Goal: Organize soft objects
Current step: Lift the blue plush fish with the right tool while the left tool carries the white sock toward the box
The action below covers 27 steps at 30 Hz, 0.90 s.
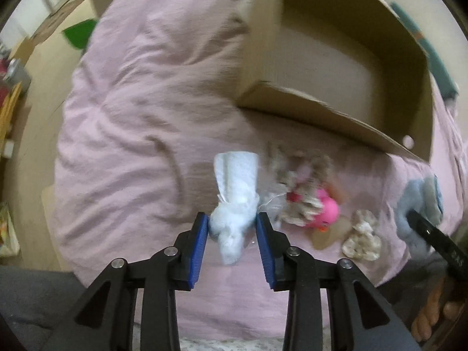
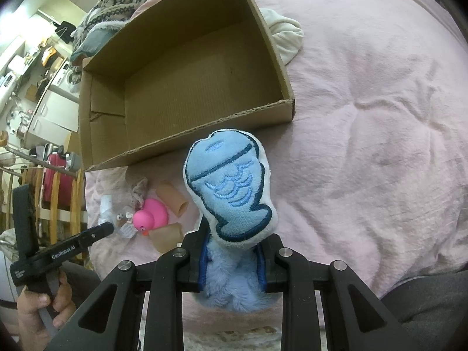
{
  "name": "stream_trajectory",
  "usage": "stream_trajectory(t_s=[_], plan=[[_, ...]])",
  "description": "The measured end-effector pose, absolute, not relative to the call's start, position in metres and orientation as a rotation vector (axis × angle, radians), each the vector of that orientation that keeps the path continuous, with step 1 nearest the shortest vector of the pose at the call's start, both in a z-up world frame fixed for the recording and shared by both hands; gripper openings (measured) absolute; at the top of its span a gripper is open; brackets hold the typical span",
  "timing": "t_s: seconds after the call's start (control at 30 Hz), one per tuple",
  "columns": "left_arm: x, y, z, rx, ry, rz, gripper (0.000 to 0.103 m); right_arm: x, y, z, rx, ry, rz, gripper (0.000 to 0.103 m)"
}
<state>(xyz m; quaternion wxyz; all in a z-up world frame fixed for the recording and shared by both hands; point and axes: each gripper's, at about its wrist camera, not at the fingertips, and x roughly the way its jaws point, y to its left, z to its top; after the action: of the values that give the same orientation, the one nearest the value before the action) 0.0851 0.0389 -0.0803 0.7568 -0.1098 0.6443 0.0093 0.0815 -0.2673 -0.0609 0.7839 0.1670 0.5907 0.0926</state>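
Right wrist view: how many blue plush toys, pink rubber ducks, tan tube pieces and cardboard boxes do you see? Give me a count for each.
Blue embroidered fish plush toy: 1
Pink rubber duck: 1
Tan tube pieces: 2, an open-ended tube and a flatter piece
Open brown cardboard box: 1
Total: 5

Pink bed cover (image 2: 365,117) w/ cardboard box (image 2: 187,134), pink duck (image 2: 149,216), small soft bits.

Blue fish toy (image 2: 231,187), pink duck (image 2: 150,218), brown box (image 2: 187,87)
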Motion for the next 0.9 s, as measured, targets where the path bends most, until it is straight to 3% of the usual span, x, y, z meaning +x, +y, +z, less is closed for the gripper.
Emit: stream_trajectory(t_s=[0.1,0.17,0.67,0.9], plan=[[0.087,0.057,-0.087,-0.304,1.43,0.081,0.032,0.083,-0.265,-0.062,0.352,1.277,0.209,0.027],[0.089,0.065,-0.09,-0.326,1.441,0.11,0.039,0.083,-0.263,-0.063,0.347,1.281,0.214,0.027],[0.076,0.116,-0.089,-0.495,1.357,0.187,0.039,0.085,-0.263,-0.065,0.34,1.291,0.212,0.028],[0.074,0.119,-0.106,-0.479,1.44,0.213,0.039,0.085,-0.26,-0.067,0.332,1.294,0.212,0.028]])
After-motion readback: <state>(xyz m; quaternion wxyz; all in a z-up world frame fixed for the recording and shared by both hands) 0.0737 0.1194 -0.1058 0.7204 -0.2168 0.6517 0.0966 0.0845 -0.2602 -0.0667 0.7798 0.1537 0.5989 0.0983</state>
